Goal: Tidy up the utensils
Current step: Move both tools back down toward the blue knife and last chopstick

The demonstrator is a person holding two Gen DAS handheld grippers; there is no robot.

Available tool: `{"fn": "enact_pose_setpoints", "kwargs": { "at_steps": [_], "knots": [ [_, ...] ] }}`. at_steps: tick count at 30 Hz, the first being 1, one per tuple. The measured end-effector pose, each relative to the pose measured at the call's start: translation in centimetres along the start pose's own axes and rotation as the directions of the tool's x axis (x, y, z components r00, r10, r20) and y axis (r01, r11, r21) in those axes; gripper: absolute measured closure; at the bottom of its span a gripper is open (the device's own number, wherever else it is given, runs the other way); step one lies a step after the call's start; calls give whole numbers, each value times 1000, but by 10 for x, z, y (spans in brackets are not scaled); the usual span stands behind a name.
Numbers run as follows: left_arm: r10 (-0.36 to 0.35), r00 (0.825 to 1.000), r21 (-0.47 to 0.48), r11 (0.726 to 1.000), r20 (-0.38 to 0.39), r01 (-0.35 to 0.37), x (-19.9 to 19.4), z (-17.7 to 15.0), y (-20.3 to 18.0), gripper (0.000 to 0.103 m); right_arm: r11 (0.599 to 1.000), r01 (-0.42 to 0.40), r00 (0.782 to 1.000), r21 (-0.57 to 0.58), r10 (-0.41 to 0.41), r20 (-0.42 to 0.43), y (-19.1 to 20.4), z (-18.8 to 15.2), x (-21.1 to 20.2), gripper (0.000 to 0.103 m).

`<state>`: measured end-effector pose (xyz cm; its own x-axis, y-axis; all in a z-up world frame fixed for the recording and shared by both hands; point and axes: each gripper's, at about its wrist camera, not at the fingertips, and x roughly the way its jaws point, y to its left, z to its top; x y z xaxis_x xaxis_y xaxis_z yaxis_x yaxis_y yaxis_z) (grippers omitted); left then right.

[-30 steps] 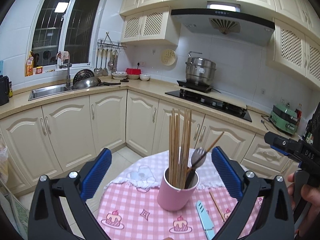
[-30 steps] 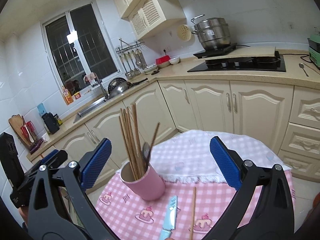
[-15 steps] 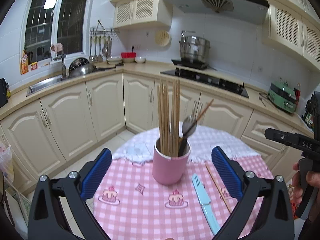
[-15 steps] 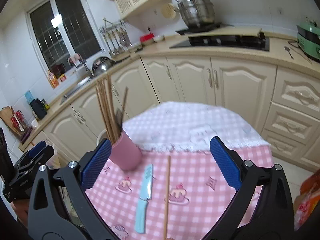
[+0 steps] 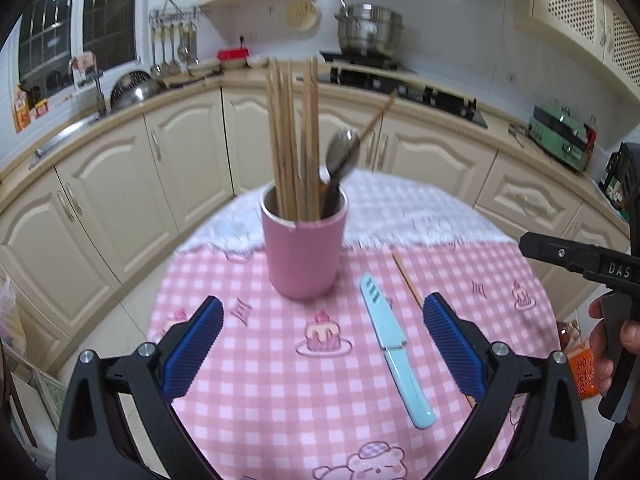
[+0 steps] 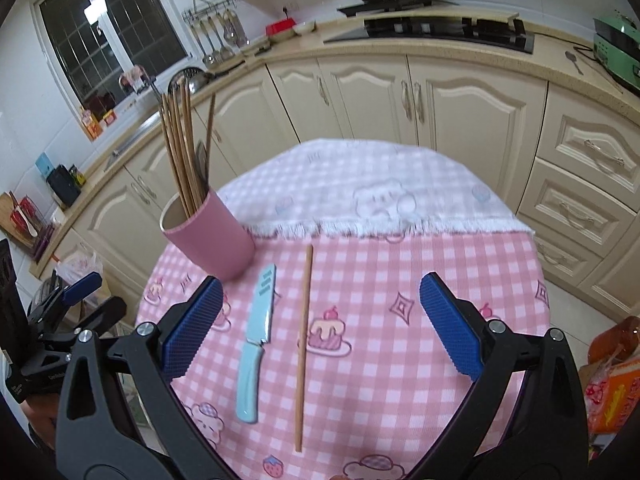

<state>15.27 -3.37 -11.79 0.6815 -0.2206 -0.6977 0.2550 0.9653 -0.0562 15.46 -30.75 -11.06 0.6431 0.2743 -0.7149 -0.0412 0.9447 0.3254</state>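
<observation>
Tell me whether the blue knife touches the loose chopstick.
Apart. The right wrist view shows pink tablecloth between the blue knife and the loose chopstick along their whole length.

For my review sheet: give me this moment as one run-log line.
left gripper: open, empty | right gripper: open, empty | pink cup: upright, holds chopsticks, spoon | blue knife, loose chopstick: flat on tablecloth

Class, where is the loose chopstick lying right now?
In the right wrist view, the loose chopstick lies flat on the pink checked tablecloth, just right of the light blue knife, near the pink cup.

Black tool (image 5: 323, 340), ribbed blue pads (image 5: 195, 347)
</observation>
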Motion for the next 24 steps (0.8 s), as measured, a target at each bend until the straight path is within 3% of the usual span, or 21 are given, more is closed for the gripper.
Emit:
{"fn": "enact_pose_setpoints", "kwargs": {
  "at_steps": [8,18,24],
  "knots": [
    [-10,993,-9,1000,-118,9,33,-8,-8,5,999,20,996,-35,-23,-87,-4,-10,17,6],
    [-14,963,2,1000,-270,15,86,-18,-25,5,998,48,989,-36,-53,-140,-17,-19,28,6],
    [24,945,58,998,-327,-6,115,-15,-43,5,998,54,985,-35,-59,-160,-23,-23,34,6]
  ]
}}
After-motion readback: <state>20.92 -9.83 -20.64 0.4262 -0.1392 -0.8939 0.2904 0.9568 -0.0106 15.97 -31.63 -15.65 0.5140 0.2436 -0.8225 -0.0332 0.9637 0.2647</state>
